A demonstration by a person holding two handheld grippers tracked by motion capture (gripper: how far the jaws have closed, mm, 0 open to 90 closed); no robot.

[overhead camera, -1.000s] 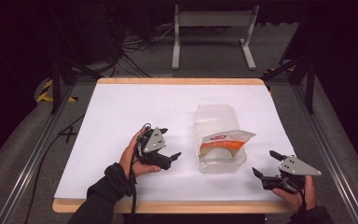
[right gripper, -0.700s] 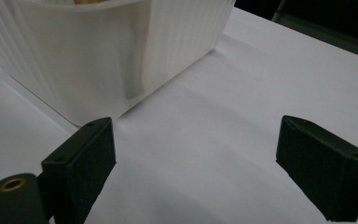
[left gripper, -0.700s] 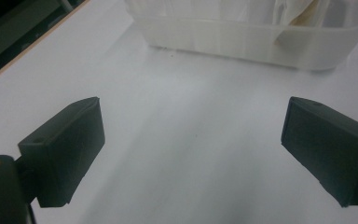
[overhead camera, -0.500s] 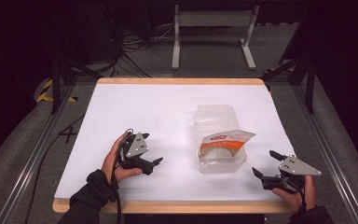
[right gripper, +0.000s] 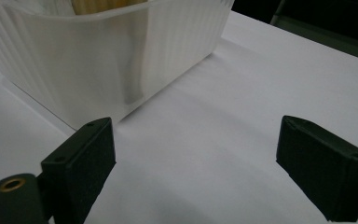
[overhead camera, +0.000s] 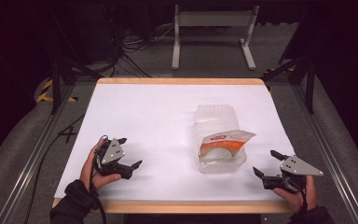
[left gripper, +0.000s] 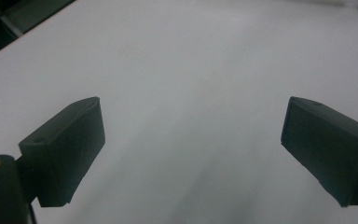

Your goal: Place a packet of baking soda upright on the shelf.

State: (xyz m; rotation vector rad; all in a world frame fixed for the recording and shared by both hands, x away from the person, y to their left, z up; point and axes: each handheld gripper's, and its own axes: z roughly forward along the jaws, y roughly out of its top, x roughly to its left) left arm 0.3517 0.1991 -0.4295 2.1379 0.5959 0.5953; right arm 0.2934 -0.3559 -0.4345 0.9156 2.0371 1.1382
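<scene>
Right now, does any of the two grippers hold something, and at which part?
Nothing is held. The left gripper and the right gripper are both open over the white table, apart from the clear container.

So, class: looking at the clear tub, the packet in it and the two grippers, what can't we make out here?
- High view: the print on the packet is too small to read.
- High view: what lies under the packet is blurred by the clear tub's ribbed wall.
- Right gripper view: the tub's top is cut off by the upper edge.
- High view: the left gripper's cable end leaves at the bottom edge.
</scene>
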